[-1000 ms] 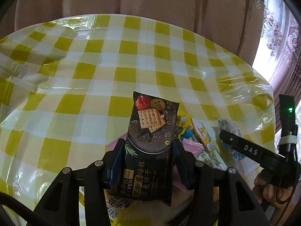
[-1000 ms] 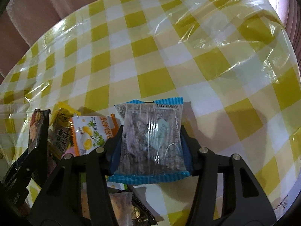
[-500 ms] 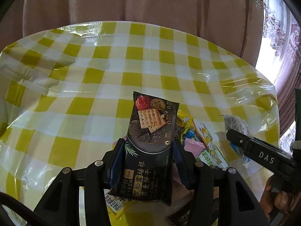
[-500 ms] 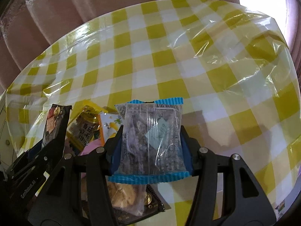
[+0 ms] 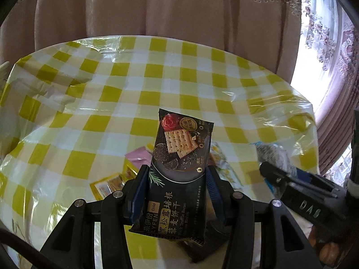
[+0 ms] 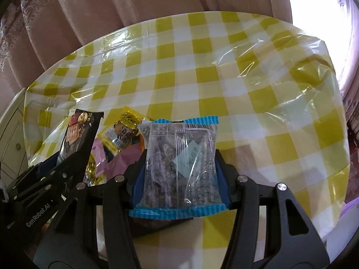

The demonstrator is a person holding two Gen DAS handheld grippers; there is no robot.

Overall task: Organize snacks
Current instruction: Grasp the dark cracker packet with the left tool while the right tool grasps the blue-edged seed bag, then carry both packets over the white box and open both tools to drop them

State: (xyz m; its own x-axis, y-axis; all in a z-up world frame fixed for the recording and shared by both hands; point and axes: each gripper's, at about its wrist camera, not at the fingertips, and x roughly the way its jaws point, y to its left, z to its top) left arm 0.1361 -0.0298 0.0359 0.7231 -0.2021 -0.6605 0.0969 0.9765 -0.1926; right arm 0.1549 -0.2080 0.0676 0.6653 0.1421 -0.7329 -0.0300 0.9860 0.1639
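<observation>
My left gripper points steeply down toward the desk, its fingers clamped on the sides of a black biscuit packet. The packet stands upright between them, its top end pointing to the far side, lifted clear of the checked yellow cover. My right gripper tilts down in much the same way, fingers pressing both edges of a clear packet with blue ends, also held above the desk. From the right camera, the left gripper shows at the near left with the black packet in it. Between and below the two grippers, on the near part of the desk, lies a loose heap of snacks: yellow, pink and orange wrappers overlapping. A bit of a hand shows at the near right in the left view, under the other gripper's body. Curtains hang beyond the far edge.
</observation>
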